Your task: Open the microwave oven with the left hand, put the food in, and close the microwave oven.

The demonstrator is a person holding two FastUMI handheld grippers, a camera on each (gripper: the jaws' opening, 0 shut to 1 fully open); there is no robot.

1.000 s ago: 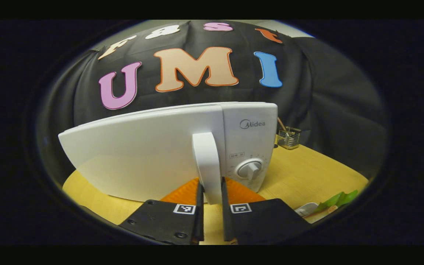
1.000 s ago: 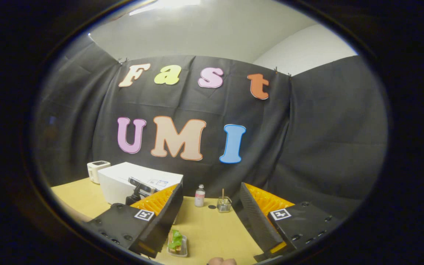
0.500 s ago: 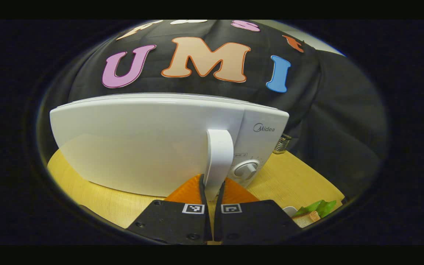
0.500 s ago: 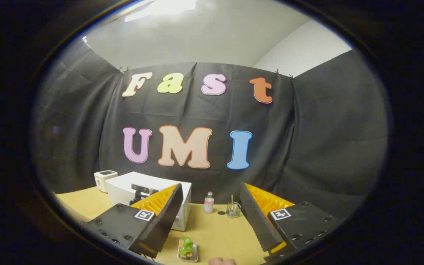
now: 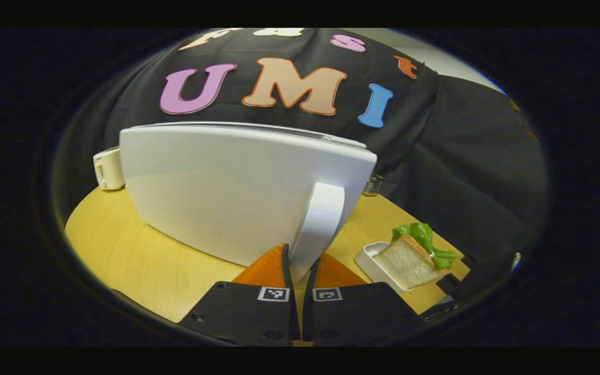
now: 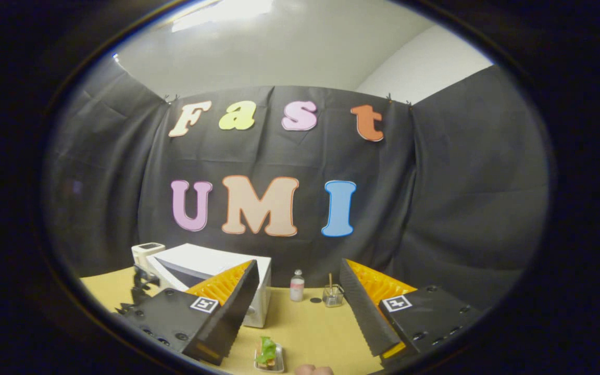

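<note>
The left gripper (image 5: 300, 271) is closed tight on the door handle (image 5: 318, 224). The microwave door (image 5: 237, 187) has been swung out since 1 second ago, so opening is under way. The right gripper (image 6: 297, 307) is held wide, empty. The sandwich (image 6: 267, 354) waits near the table's (image 6: 305, 328) front edge.

The left gripper view sits low and very close to the microwave door (image 5: 227, 192), looking along its face from the handle side, with the worktop (image 5: 123, 250) beneath. The right gripper view sits farther back and higher, facing the booth's back wall across the worktop (image 6: 310, 323). Both views share the microwave (image 6: 211, 268), the sandwich tray (image 6: 269, 359) (image 5: 378, 260) and the small white appliance (image 6: 146, 252) (image 5: 108, 167) behind.
</note>
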